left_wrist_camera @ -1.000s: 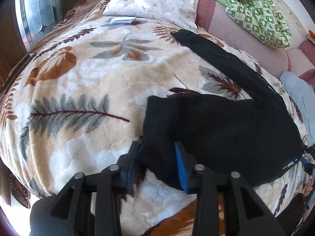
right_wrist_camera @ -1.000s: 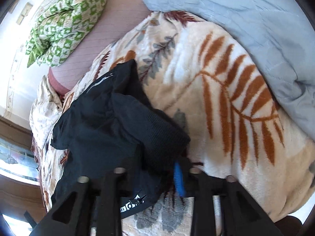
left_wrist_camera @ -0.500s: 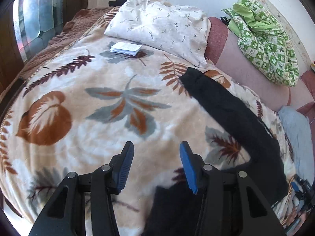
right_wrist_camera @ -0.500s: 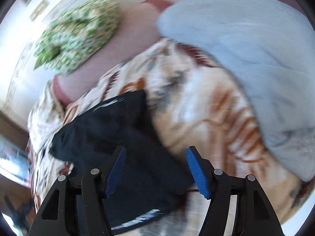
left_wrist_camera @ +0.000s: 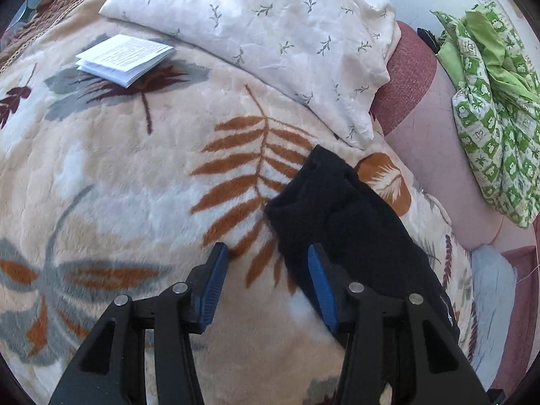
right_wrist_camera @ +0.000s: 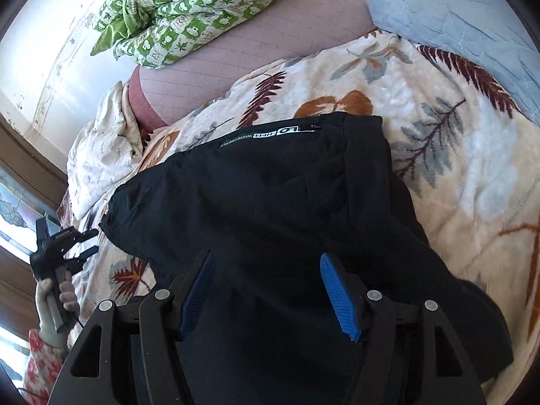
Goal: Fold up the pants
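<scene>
Blue-padded left gripper [left_wrist_camera: 266, 270] stands partly apart, nothing between the pads; only blanket [left_wrist_camera: 118, 168] shows in the gap. Black pants [left_wrist_camera: 341, 222] start just past its right pad, at 1 o'clock: that's the leg end, lying free and apart from the pad, running back toward 4 o'clock out of frame.

Right gripper [right_wrist_camera: 266, 290] is wide, also empty, hovering over the pants' broad part [right_wrist_camera: 270, 195]; cloth is under the gap, whether the pads touch it I cannot tell. Printed strip and zip [right_wrist_camera: 270, 133] sit at 12 o'clock along the far edge. Left gripper [right_wrist_camera: 67, 246] is seen from here at 9 o'clock, in a gloved hand [right_wrist_camera: 55, 303].

Status, my read: broad part looks doubled over already, lumpy, not flat. One leg length still stretched out toward the pillow [left_wrist_camera: 270, 33], so at least one more fold is left, likely bringing that leg end back onto the bundle. Neither gripper has cloth right now.

Outward: booklet [left_wrist_camera: 125, 57] at 10 o'clock, green quilt [left_wrist_camera: 489, 101] at 2 o'clock, both well clear.
</scene>
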Available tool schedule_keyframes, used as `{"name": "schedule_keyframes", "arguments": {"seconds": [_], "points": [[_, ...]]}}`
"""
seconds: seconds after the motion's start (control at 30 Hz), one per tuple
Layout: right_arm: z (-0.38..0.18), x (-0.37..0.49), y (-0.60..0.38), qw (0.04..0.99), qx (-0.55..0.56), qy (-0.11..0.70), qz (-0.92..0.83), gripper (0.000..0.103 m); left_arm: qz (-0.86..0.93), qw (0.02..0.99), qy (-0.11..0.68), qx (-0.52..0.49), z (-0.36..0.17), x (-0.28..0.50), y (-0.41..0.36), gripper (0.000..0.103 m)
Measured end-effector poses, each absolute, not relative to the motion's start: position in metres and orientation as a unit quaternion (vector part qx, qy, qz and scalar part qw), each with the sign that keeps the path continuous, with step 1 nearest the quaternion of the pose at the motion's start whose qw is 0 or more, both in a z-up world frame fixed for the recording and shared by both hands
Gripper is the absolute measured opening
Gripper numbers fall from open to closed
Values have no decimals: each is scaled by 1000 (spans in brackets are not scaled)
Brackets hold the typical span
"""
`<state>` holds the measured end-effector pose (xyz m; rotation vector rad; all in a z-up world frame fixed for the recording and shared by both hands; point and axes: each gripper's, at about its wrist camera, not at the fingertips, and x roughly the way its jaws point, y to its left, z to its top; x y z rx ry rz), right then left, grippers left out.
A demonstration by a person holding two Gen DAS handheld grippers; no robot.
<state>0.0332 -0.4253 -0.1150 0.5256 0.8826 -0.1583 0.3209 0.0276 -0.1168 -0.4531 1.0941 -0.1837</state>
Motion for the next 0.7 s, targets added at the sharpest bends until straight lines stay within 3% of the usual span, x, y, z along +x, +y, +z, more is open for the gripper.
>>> {"name": "schedule_keyframes", "arguments": {"seconds": [0.2, 0.23, 0.27, 0.37, 0.7], "points": [[-119, 46, -422, 874, 220, 425, -80, 70, -97, 827, 519, -191, -116, 339, 4, 48], [-121, 49, -424, 874, 221, 426, -81, 70, -88, 833, 520, -169, -115, 339, -2, 44], [-122, 50, -427, 873, 225, 425, -83, 70, -82, 837, 522, -145, -114, 338, -8, 25], [-119, 57, -446, 871, 255, 408, -93, 70, -77, 840, 523, -120, -112, 331, -12, 8], [-98, 68, -501, 873, 279, 373, -145, 70, -68, 841, 508, -172, -92, 293, 23, 8]]}}
